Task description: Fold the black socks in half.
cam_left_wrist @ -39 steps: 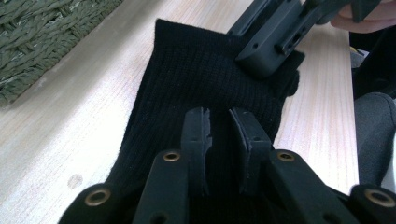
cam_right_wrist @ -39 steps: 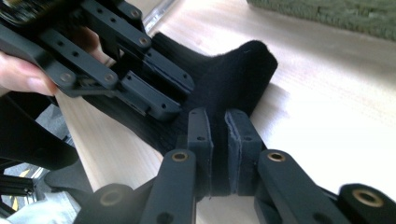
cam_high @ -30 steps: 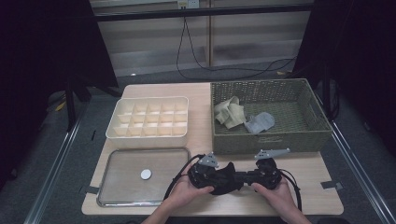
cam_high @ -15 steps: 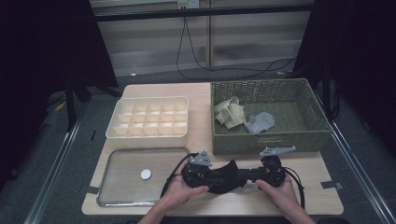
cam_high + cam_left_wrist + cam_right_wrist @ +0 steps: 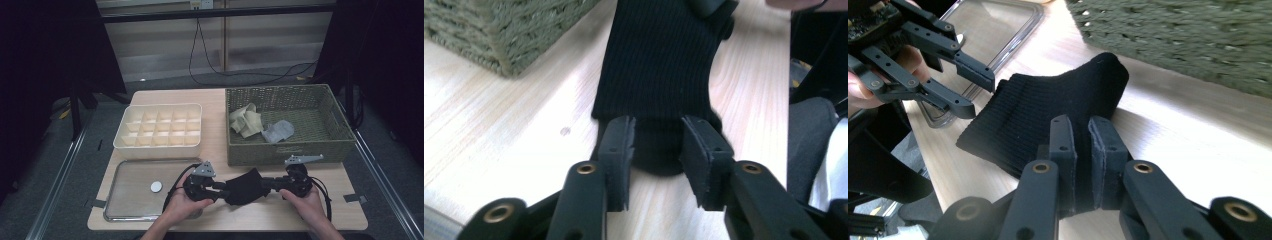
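Note:
A black sock [image 5: 245,186] lies flat on the wooden table near its front edge, stretched between my two grippers. My right gripper [image 5: 268,184] is shut on the sock's right end; in the right gripper view its jaws [image 5: 1082,125] pinch the ribbed fabric [image 5: 1048,110]. My left gripper [image 5: 221,190] stands open at the sock's left end. In the left gripper view its jaws [image 5: 658,127] are spread to either side of the sock's edge [image 5: 659,70]. The right gripper view also shows the left gripper [image 5: 977,95], jaws apart, just at the fabric.
A green wicker basket [image 5: 287,150] stands just behind the sock, with a beige cloth [image 5: 246,120] and a grey sock [image 5: 278,131] inside. A cream compartment box [image 5: 159,106] sits at the back left. In front of it a metal tray [image 5: 130,200] carries a small white disc [image 5: 156,187].
The two hands have drawn slightly apart, and the black sock now lies spread wider between the grippers.

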### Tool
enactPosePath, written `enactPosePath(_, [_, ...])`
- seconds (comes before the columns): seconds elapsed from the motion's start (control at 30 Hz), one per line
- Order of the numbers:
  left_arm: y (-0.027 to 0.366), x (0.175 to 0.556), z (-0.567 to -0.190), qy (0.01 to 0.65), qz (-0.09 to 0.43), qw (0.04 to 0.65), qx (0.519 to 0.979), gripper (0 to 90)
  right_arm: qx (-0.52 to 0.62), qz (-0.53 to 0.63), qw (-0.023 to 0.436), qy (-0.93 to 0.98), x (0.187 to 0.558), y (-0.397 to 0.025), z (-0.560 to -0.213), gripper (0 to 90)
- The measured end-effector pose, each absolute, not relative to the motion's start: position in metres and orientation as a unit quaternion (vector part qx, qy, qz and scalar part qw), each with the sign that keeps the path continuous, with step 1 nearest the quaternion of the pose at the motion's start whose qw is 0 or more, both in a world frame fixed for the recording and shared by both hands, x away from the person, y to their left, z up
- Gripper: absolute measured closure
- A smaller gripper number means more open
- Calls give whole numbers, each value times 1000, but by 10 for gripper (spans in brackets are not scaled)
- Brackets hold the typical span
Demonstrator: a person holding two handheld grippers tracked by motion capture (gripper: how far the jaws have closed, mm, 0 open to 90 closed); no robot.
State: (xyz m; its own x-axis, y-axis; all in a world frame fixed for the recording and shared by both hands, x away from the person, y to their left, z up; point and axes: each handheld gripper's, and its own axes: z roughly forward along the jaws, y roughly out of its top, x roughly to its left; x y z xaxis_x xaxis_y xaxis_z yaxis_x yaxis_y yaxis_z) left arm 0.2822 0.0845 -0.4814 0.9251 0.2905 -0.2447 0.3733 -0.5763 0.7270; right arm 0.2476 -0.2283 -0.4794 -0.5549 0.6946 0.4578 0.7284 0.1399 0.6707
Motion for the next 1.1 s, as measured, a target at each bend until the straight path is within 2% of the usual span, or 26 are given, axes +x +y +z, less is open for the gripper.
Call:
enactPosePath(0.13, [80, 282, -486, 182, -54, 410, 892, 691, -473, -462, 15, -750, 248, -232, -477, 818])
enactPosePath(0.77, [60, 276, -491, 169, -62, 411, 894, 675, -438, -476, 19, -762, 247, -203, -471, 807])
enactPosePath(1.1, [56, 277, -492, 167, -59, 400, 899, 679, -409, -472, 39, -780, 242, -188, -473, 801])
